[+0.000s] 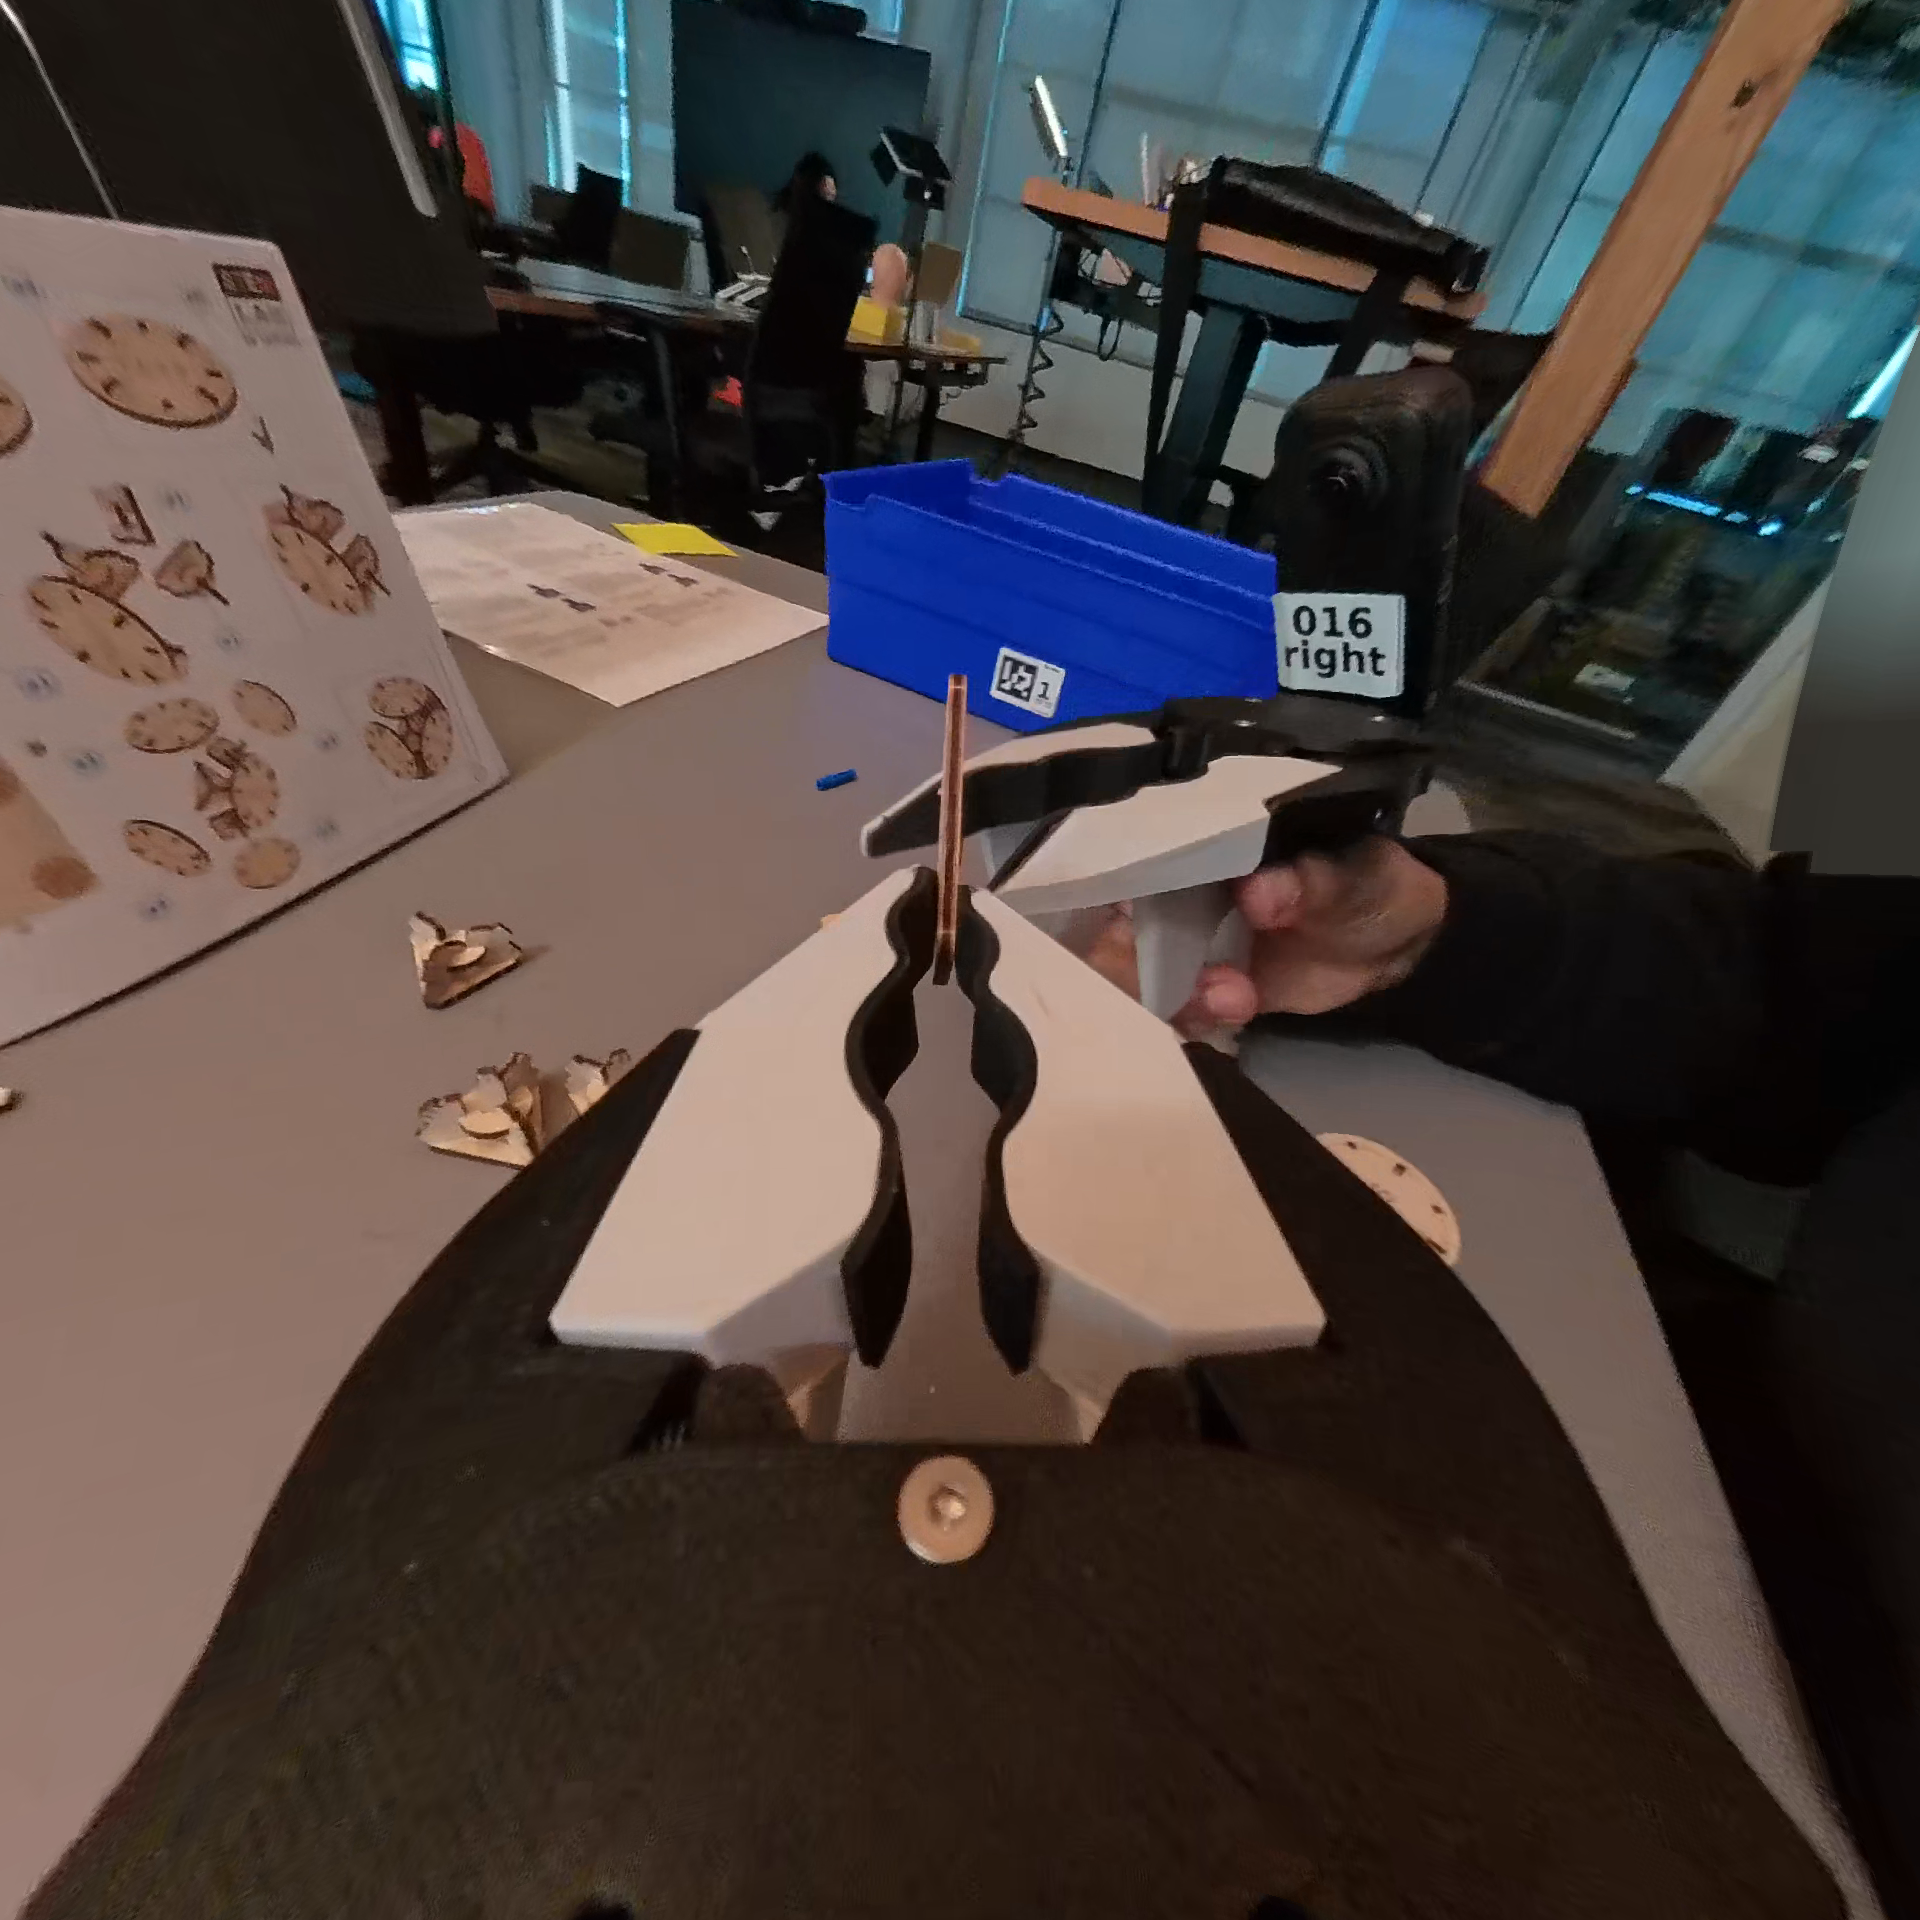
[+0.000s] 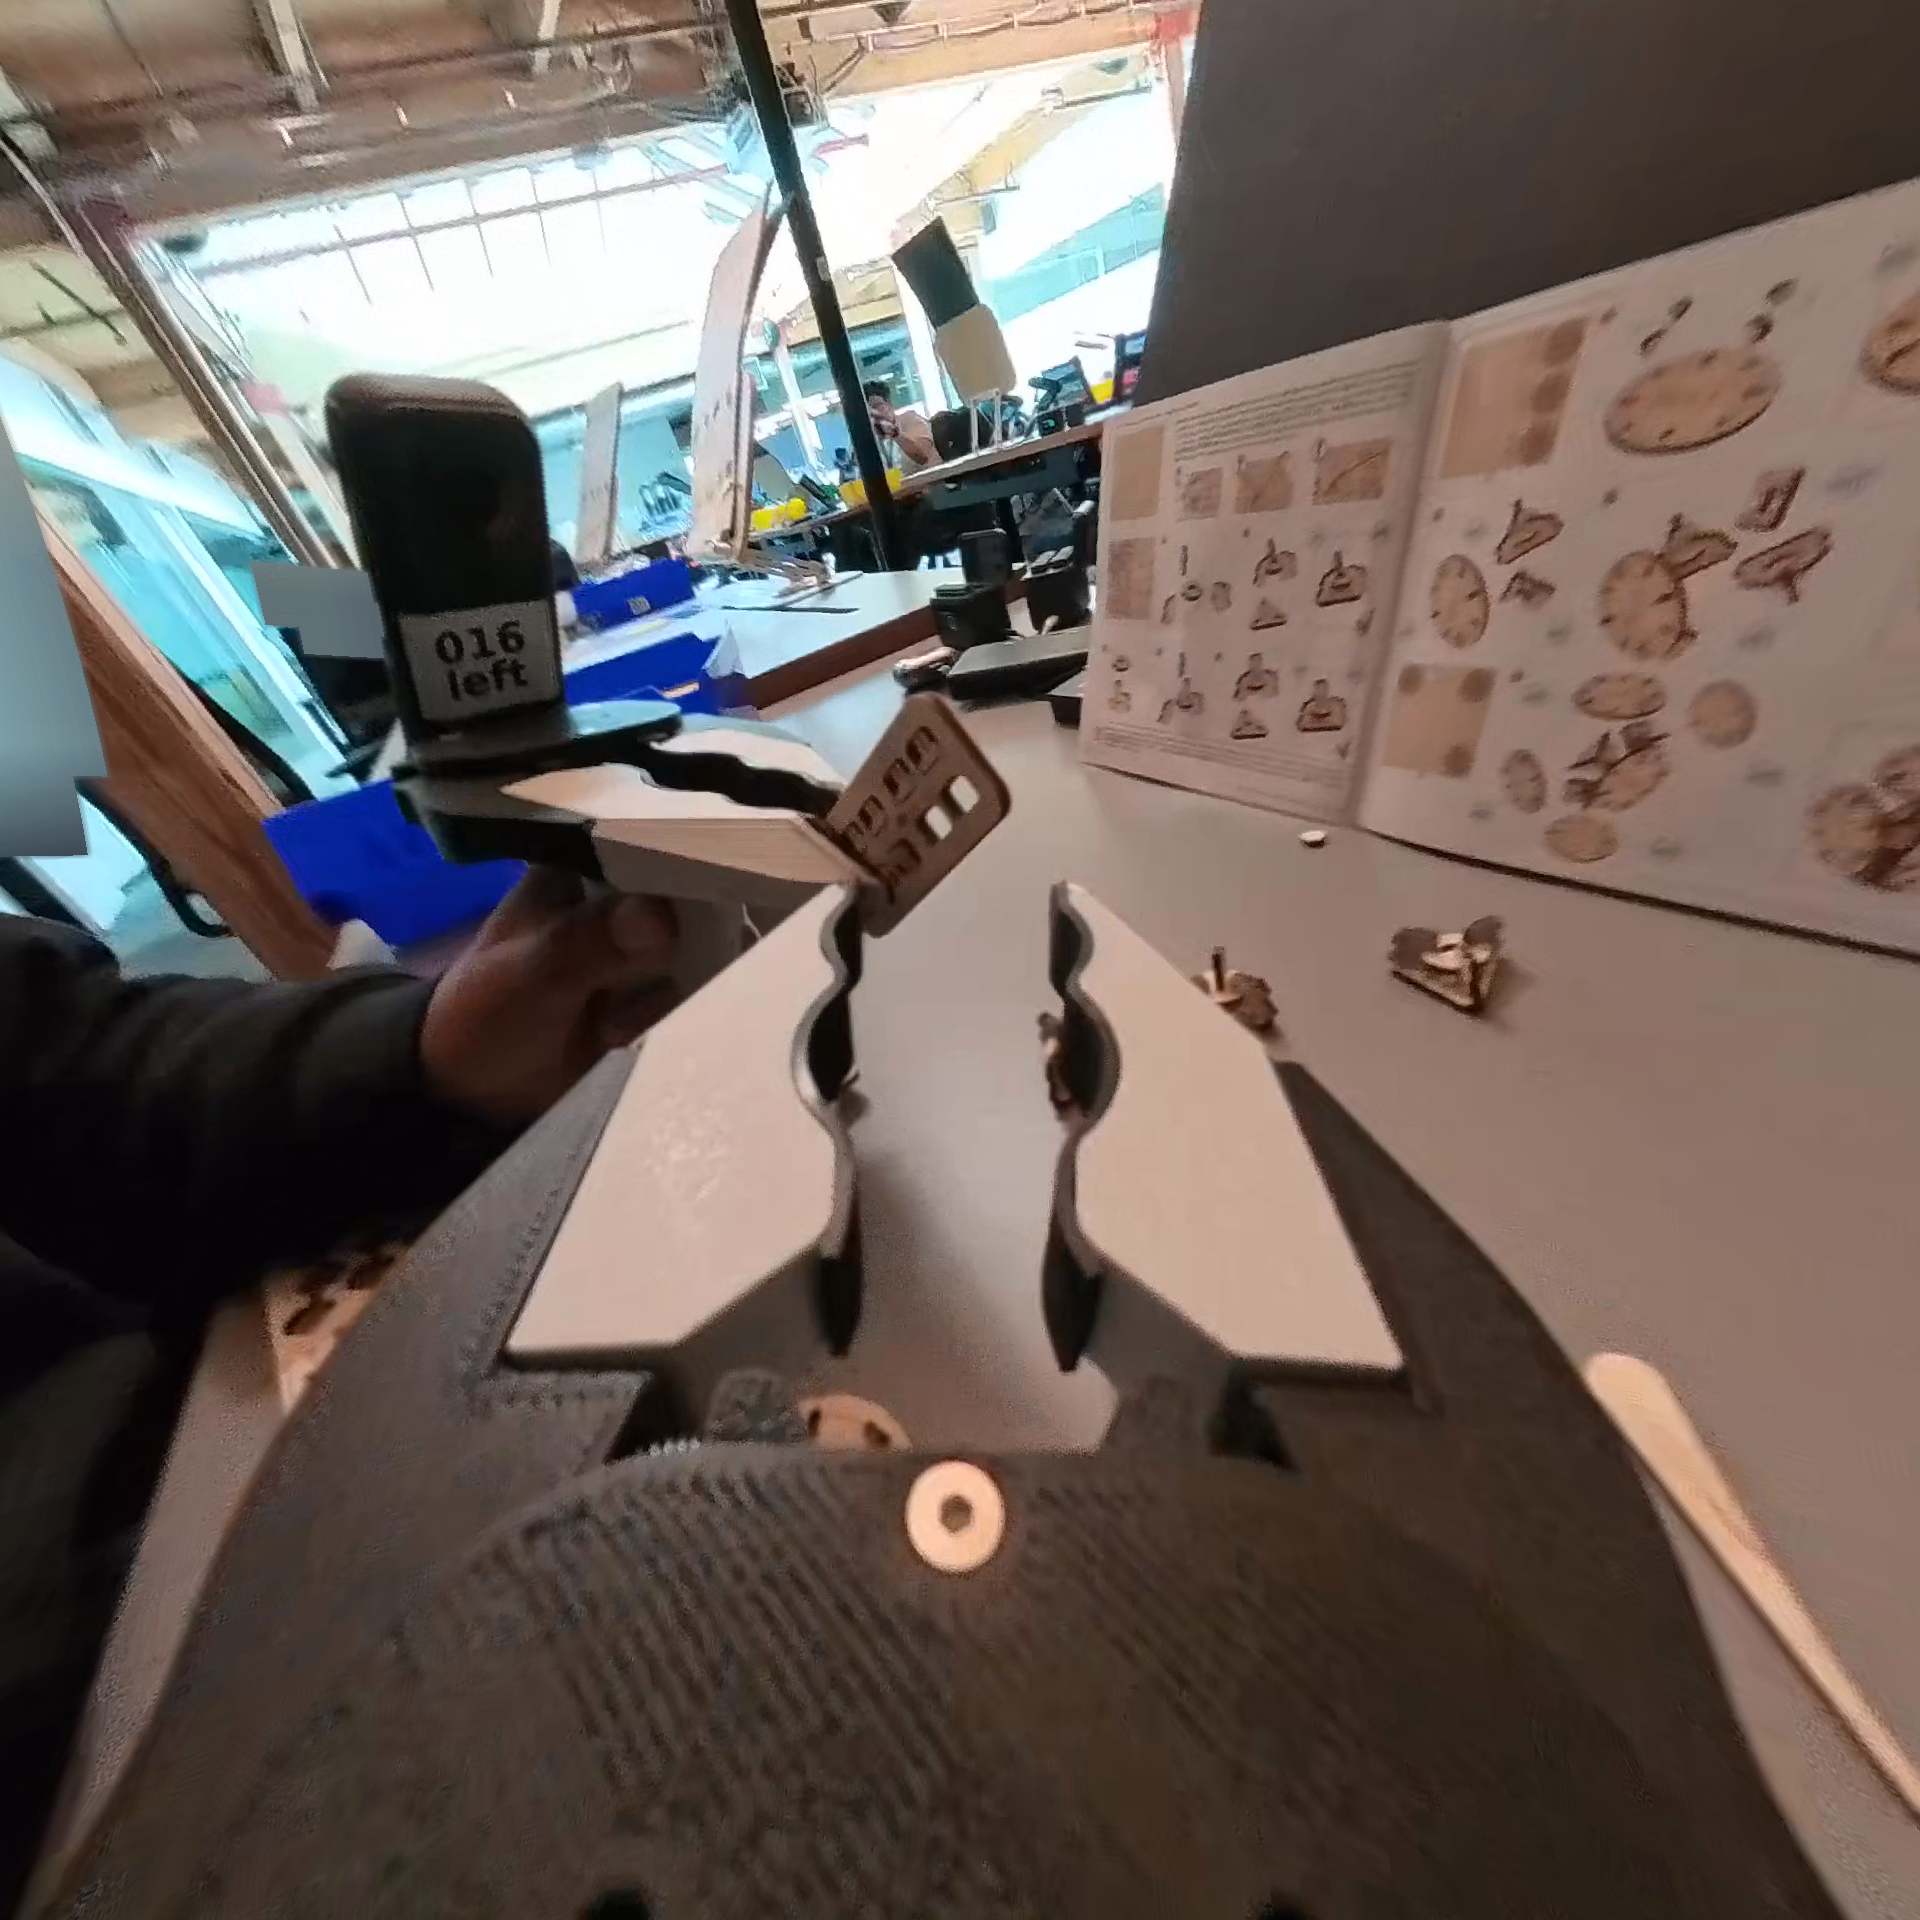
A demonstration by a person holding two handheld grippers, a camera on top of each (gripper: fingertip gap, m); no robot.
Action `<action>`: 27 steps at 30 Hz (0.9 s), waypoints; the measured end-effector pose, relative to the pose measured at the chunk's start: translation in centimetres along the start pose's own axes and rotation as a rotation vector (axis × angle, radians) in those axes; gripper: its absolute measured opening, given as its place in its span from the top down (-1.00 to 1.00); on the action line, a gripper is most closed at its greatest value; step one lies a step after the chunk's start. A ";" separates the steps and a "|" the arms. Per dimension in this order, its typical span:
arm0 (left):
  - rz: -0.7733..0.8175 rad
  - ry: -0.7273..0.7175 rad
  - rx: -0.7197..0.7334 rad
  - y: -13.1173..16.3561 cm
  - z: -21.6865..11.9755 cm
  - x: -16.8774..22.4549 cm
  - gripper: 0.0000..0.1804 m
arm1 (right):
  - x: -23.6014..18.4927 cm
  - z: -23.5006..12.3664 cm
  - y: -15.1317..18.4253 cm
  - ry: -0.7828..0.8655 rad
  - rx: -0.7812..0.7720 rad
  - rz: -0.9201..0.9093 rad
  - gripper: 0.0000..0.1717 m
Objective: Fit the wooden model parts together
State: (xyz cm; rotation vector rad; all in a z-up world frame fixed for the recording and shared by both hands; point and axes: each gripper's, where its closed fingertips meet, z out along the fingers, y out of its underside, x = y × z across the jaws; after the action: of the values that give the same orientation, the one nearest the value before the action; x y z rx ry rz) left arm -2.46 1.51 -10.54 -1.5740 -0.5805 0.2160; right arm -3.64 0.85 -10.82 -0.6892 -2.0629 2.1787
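The thin slotted wooden plate [image 2: 920, 810] stood upright above the grey table [image 1: 644, 883], clamped at its lower edge by the left gripper [image 1: 943, 940]. The right gripper [image 2: 951, 935] hung just beside it, jaws apart and empty, with small wooden assemblies [image 1: 462, 956] and an open instruction booklet [image 2: 1455, 582] beyond.

Roughly three wooden assemblies [image 1: 462, 961], one bin [image 1: 1039, 582].
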 end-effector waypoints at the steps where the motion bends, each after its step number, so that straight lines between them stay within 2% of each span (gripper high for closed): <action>1: 0.020 -0.014 0.002 -0.1 0.0 0.0 1.00 | -0.2 0.1 -0.1 -0.009 0.008 0.022 0.64; 8: 0.107 -0.032 -0.017 0.1 0.1 0.3 1.00 | 0.1 -0.2 -0.6 -0.053 0.051 0.190 0.61; 16: 0.236 -0.090 -0.040 0.0 0.0 0.4 1.00 | 0.3 -0.2 -0.4 -0.090 0.038 0.294 0.58; 27: 0.265 -0.119 -0.052 0.2 0.0 0.2 1.00 | 0.3 -0.2 0.2 -0.129 -0.007 0.404 0.64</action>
State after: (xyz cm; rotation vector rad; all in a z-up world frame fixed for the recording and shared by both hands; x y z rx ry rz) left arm -2.24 1.65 -10.67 -1.6954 -0.4710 0.5000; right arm -3.75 1.14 -11.10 -1.0752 -2.1465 2.4806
